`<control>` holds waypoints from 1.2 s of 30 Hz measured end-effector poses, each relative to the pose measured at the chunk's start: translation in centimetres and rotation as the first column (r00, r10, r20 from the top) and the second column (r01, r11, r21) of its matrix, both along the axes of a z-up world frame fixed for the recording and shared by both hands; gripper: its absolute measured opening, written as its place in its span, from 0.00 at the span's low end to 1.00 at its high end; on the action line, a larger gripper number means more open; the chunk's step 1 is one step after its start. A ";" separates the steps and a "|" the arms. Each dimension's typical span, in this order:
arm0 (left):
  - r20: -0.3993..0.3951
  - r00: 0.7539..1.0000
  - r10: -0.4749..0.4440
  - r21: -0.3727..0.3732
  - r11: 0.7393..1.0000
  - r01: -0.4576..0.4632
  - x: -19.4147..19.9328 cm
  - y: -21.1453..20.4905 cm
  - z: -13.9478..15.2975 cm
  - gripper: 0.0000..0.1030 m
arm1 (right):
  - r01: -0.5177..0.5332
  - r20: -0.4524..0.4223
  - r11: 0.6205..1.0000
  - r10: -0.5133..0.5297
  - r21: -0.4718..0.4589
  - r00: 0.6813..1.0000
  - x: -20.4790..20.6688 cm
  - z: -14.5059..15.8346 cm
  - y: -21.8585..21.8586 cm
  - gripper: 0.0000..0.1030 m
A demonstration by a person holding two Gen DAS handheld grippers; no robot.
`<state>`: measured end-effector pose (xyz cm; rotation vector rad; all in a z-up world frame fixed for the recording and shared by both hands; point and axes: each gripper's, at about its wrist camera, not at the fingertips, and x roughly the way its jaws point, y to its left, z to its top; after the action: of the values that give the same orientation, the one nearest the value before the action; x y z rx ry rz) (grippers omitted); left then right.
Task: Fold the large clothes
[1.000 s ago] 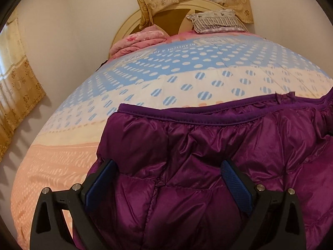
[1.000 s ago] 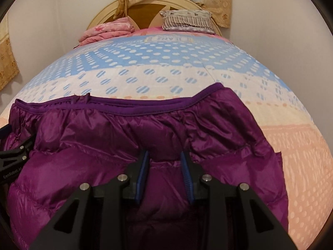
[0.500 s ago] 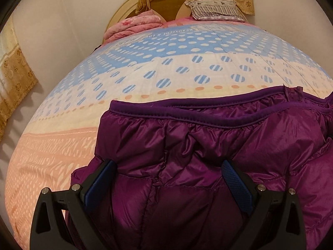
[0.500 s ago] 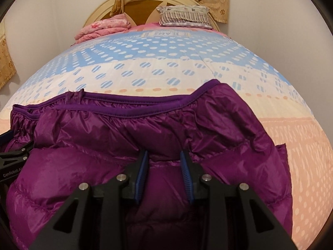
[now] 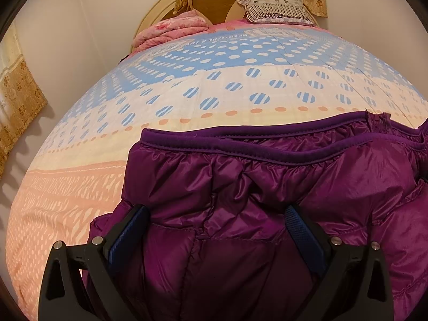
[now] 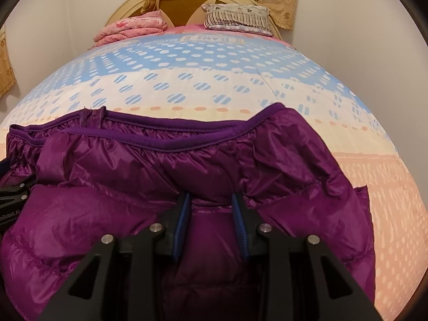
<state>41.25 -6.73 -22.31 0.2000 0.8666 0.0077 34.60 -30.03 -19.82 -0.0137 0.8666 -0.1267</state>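
A shiny purple puffer jacket (image 5: 267,187) lies on the bed, its ribbed hem and zipper end toward the headboard; it also shows in the right wrist view (image 6: 160,187). My left gripper (image 5: 216,219) is open wide, its fingers straddling a bulge of the jacket near its left side. My right gripper (image 6: 211,214) is shut on a fold of the jacket near its right side. The left gripper shows at the left edge of the right wrist view (image 6: 10,195).
The bed cover (image 5: 240,85) has blue, cream and peach dotted bands. A folded pink blanket (image 5: 174,29) and a striped pillow (image 5: 275,9) lie by the headboard (image 5: 214,0). Walls close in on both sides, with gold curtains (image 5: 18,99) at left.
Both grippers and the jacket have moved toward the foot of the bed, so more bed cover shows beyond the hem. The left jaws stay open and the right stay shut.
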 end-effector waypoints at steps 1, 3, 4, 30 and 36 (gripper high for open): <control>-0.006 1.000 0.007 0.013 1.000 -0.007 -0.2 0.1 0.4 0.99 | -0.001 -0.008 1.000 0.001 -0.004 1.000 0.1 0.1 0.1 0.34; 0.024 0.999 0.031 0.024 0.999 -0.032 -1.5 0.8 1.9 0.99 | 0.004 -0.035 1.000 -0.004 -0.007 0.999 0.1 0.7 0.2 0.34; 0.053 0.998 0.039 0.006 0.999 -0.039 -2.3 1.3 2.9 0.99 | 0.017 -0.036 1.000 -0.017 -0.003 0.999 -0.1 1.2 0.3 0.34; 0.004 0.996 0.092 -0.076 0.993 -0.091 -3.4 3.6 0.2 0.99 | -0.082 0.015 0.996 0.083 -0.022 0.996 -0.9 0.5 8.7 0.41; 0.003 0.996 0.091 -0.074 0.993 -0.091 -3.3 3.6 0.2 0.99 | -0.081 0.012 0.996 0.081 -0.024 0.997 -0.6 0.5 8.7 0.41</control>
<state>37.95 -3.13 -22.10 0.0908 0.8673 0.0613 33.95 -21.34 -19.35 -0.0697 0.8508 -0.0608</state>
